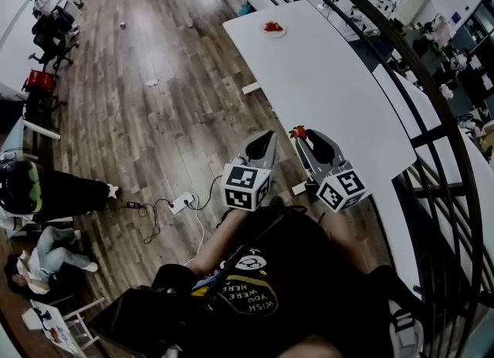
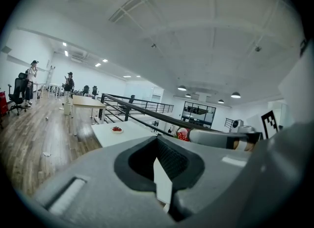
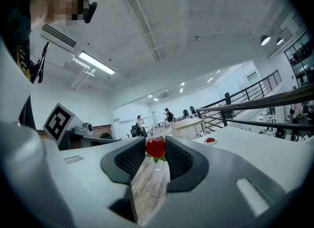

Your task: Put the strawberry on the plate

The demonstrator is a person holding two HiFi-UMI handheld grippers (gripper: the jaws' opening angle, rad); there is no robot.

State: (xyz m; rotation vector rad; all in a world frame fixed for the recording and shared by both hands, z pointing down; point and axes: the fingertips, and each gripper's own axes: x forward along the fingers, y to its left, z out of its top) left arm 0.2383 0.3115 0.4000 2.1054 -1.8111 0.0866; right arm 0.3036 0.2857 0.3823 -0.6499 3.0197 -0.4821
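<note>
A red strawberry (image 3: 155, 148) with green leaves sits pinched between the jaws of my right gripper (image 3: 156, 149). In the head view the same strawberry (image 1: 298, 132) shows at the tip of the right gripper (image 1: 300, 134), held over the near left edge of the long white table (image 1: 332, 94). A small white plate (image 1: 273, 29) with red fruit on it stands at the table's far end; it is also in the left gripper view (image 2: 117, 130) and the right gripper view (image 3: 210, 140). My left gripper (image 1: 268, 137) hangs beside the table over the floor, jaws shut with nothing between them.
A dark metal railing (image 1: 417, 94) runs along the table's right side. Wooden floor (image 1: 154, 102) lies to the left, with a power strip and cables (image 1: 182, 203). People and office chairs (image 1: 48, 32) are far off at the left.
</note>
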